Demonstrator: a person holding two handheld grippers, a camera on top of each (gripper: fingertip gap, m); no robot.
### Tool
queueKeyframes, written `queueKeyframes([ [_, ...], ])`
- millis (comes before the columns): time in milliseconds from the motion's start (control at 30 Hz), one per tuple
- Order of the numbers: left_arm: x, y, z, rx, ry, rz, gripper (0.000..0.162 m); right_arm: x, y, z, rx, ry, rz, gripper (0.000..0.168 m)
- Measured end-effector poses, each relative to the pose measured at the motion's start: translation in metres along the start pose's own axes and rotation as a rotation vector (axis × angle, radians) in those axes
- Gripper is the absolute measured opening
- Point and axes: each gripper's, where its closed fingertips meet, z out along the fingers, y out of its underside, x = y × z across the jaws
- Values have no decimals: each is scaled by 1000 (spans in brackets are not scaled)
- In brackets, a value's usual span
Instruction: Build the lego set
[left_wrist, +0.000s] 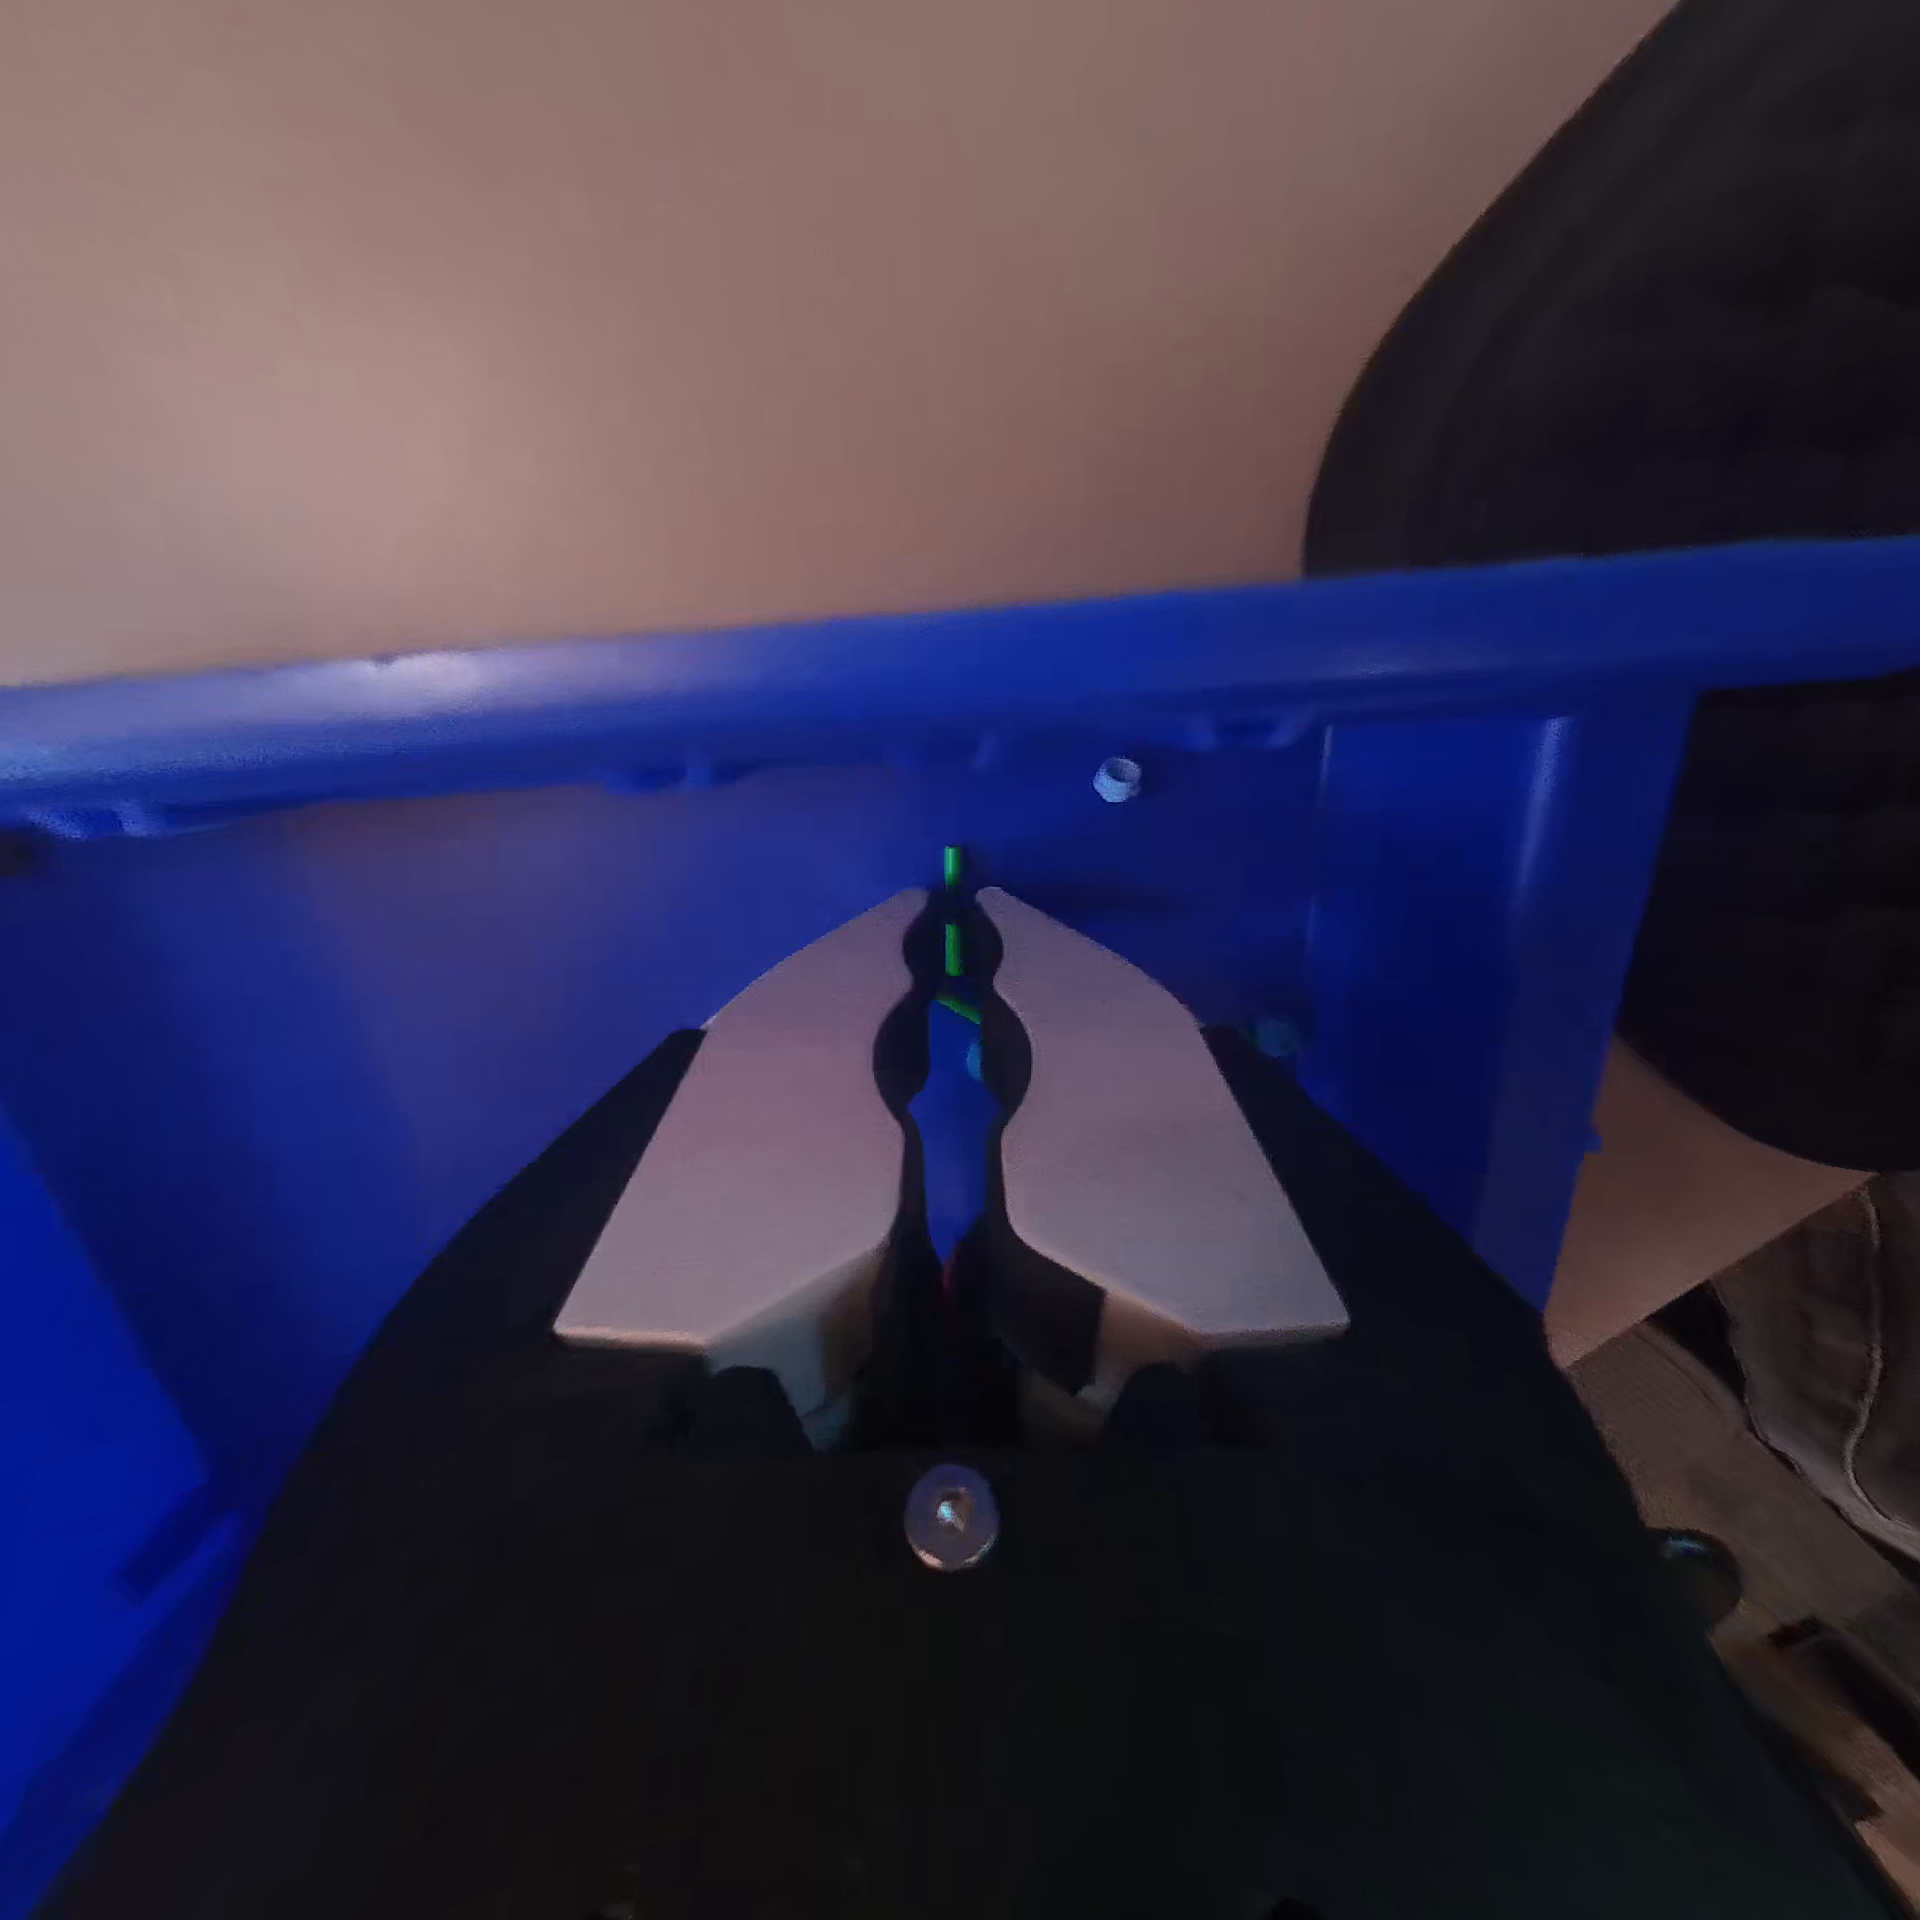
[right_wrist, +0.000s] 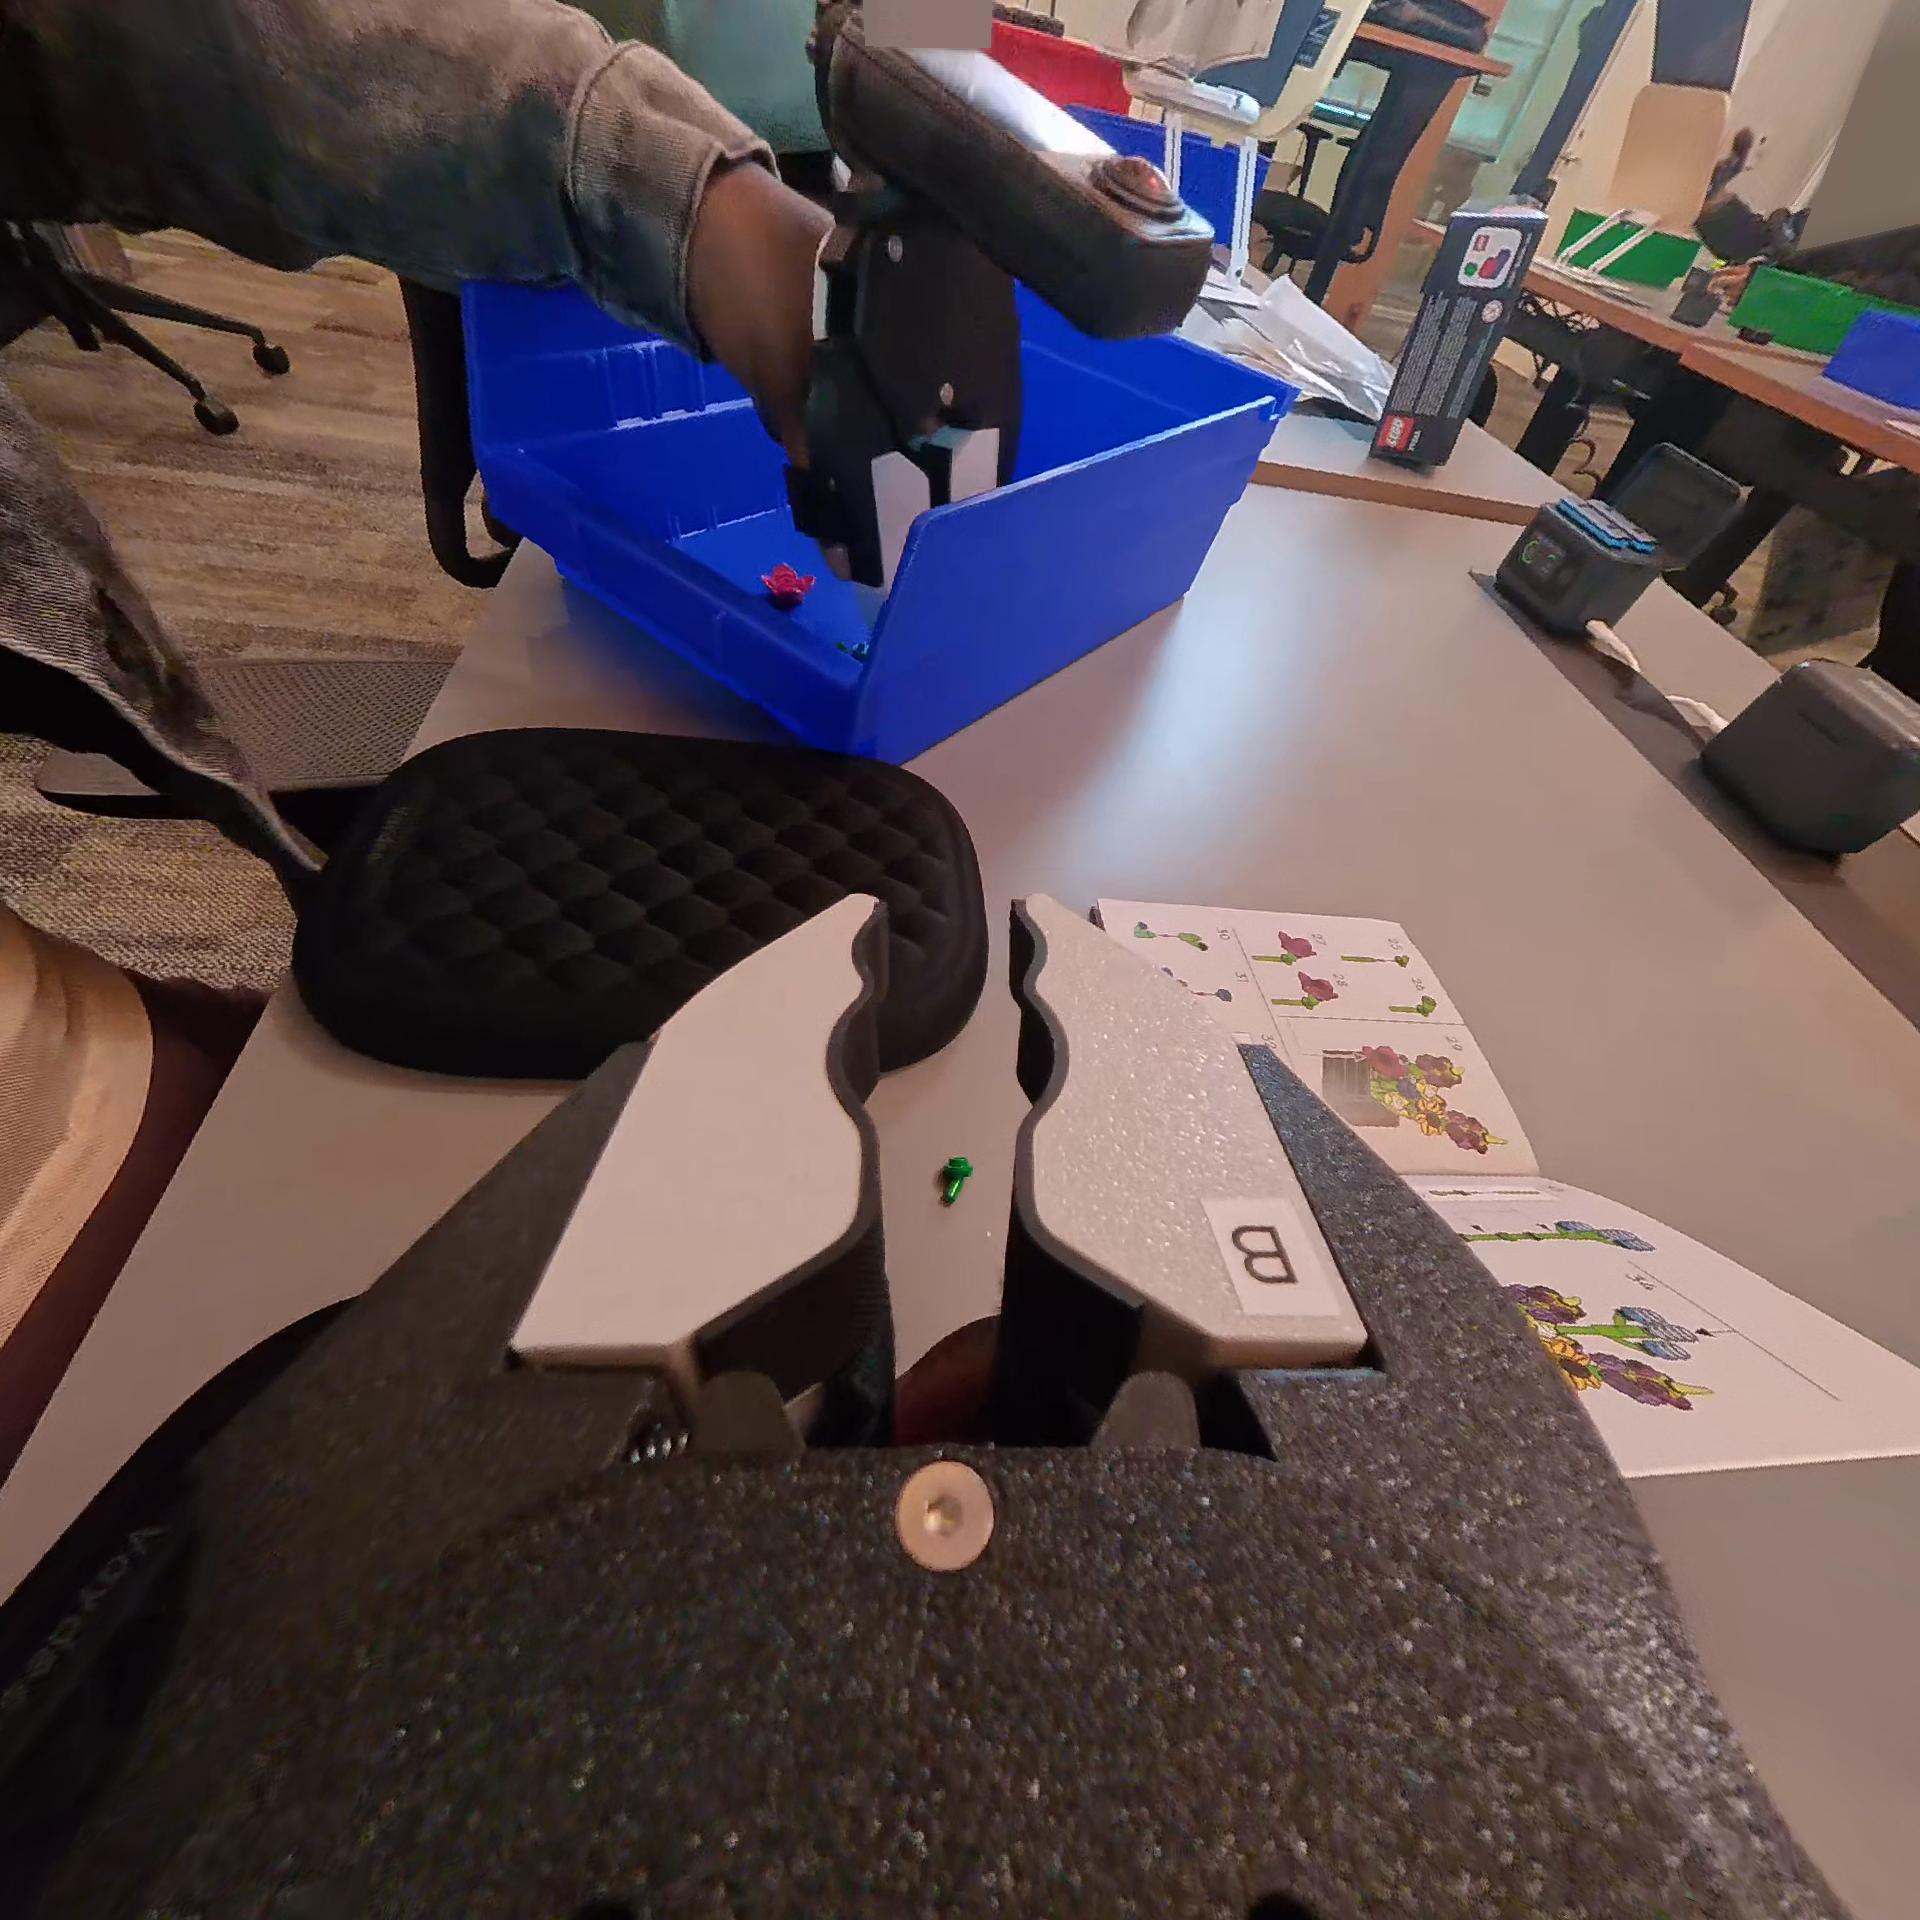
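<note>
— Two fingers of the left gripper (left_wrist: 953, 899) are nearly closed on a thin green stem piece (left_wrist: 952, 914), I think; it's blurry. It's inside the blue bin (right_wrist: 1060, 592).

— And the right gripper (right_wrist: 948, 920)?

— Its fingers are parted and hold nothing, low over the grey worktop (right_wrist: 1351, 727). A small green piece (right_wrist: 955, 1179) lies between them. Beyond sit a black pad (right_wrist: 623, 894) and the instruction booklet (right_wrist: 1403, 1049); a magenta flower piece (right_wrist: 787, 583) lies in the bin.

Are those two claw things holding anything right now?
The left gripper, inside the blue bin, pinches a thin green stem piece near its tip. The right gripper holds nothing.
</note>
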Motion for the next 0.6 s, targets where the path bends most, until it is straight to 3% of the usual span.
queueKeyframes([
  [267, -2, 6, -3, 52, -5, -13, 4, -1, -1, 0, 0, 2, -6, 22],
  [367, -11, 3, -27, 162, -88, -59, 4, 1, -5, -3, 35, 1, 23, 22],
  [500, -2, -26, -77, 473, -66, -163, 3, -2, -14, -4, 84, -19, 38, 22],
  [600, 16, -63, -138, 914, 89, -275, 4, -3, -21, -4, 121, -4, 15, 23],
])
